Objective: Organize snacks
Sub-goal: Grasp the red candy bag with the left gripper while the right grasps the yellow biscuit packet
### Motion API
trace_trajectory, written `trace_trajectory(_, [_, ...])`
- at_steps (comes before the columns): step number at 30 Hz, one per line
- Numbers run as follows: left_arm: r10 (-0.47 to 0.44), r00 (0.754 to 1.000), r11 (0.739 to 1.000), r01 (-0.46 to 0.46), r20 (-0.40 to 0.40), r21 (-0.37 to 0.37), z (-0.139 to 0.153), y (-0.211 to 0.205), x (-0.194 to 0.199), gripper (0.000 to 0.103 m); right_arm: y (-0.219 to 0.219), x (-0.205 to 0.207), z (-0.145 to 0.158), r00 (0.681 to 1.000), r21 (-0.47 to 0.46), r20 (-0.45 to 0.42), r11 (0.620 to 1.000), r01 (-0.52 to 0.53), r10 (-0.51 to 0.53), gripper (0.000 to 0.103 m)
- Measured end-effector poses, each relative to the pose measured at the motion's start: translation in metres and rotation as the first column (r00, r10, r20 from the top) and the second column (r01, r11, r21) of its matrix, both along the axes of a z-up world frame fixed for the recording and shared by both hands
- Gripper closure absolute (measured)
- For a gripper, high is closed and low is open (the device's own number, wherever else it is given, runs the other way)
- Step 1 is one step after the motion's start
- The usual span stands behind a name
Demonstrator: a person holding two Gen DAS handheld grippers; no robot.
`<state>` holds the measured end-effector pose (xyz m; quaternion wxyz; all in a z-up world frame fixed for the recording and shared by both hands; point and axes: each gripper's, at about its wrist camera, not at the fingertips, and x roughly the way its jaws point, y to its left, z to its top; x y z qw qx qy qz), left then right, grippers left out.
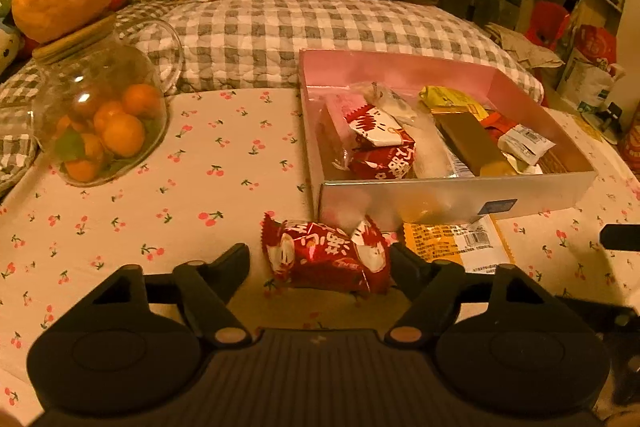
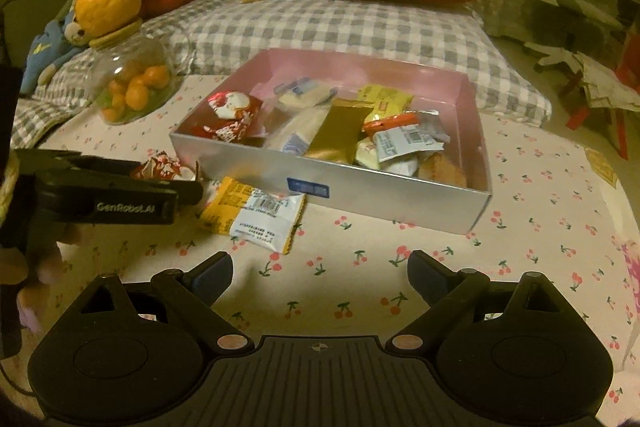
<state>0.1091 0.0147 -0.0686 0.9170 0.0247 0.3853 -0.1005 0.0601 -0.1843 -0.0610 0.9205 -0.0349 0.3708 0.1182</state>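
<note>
Here, a cherry-print cloth (image 1: pixel 120 211) is spread under a box (image 2: pixel 360 187) filled with snacks. A yellow packet (image 2: pixel 256 215) is laid against its front wall. A red packet (image 1: pixel 326 257) is straddled by the left gripper (image 1: pixel 320 259), right finger touching, left finger clear; the right gripper (image 2: pixel 320 275) is held open and empty.

box (image 2: pixel 384 201) on table, holding snacks | wrapped snack (image 1: pixel 326 257) before box | jar (image 1: pixel 100 119) left of box
</note>
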Motion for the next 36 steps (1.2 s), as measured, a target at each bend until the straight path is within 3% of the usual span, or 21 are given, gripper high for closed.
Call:
trace_trajectory(3, [-0.007, 1.0, 1.0, 0.007, -0.001, -0.017, 0.001, 0.002, -0.002, 0.042, 0.005, -0.001, -0.002, 1.0, 0.001, -0.004, 1.0, -0.012, 0.012, 0.007])
trace_trajectory(8, [0.006, 1.0, 0.999, -0.007, -0.005, -0.032, 0.002, 0.01, -0.005, 0.047, 0.011, 0.004, -0.01, 1.0, 0.033, -0.025, 0.999, 0.017, -0.017, 0.007])
trace_trajectory(15, [0.06, 0.998, 0.995, -0.062, -0.022, -0.08, 0.01, 0.031, -0.007, 0.048, 0.021, 0.011, -0.021, 0.997, 0.051, -0.017, 0.996, 0.076, -0.076, 0.007])
trace_trajectory(20, [0.077, 0.996, 0.996, -0.078, -0.034, -0.037, 0.011, 0.039, -0.011, 0.048, 0.038, 0.02, -0.029, 0.997, 0.024, 0.0, 0.996, 0.08, -0.08, 0.007])
trace_trajectory(27, [0.09, 0.995, 0.995, -0.092, -0.053, -0.036, 0.01, 0.054, -0.014, 0.048, 0.069, 0.028, -0.032, 0.999, -0.038, 0.016, 0.998, 0.049, -0.049, 0.007])
trace_trajectory(33, [0.106, 0.992, 0.993, -0.109, -0.061, -0.043, 0.009, 0.065, -0.018, 0.048, 0.078, 0.039, -0.032, 0.996, -0.043, 0.011, 0.995, 0.092, -0.092, 0.008])
trace_trajectory(36, [0.114, 0.991, 0.992, -0.117, -0.065, -0.044, 0.009, 0.069, -0.018, 0.048, 0.078, 0.041, -0.031, 0.994, -0.044, 0.019, 0.993, 0.111, -0.11, 0.014])
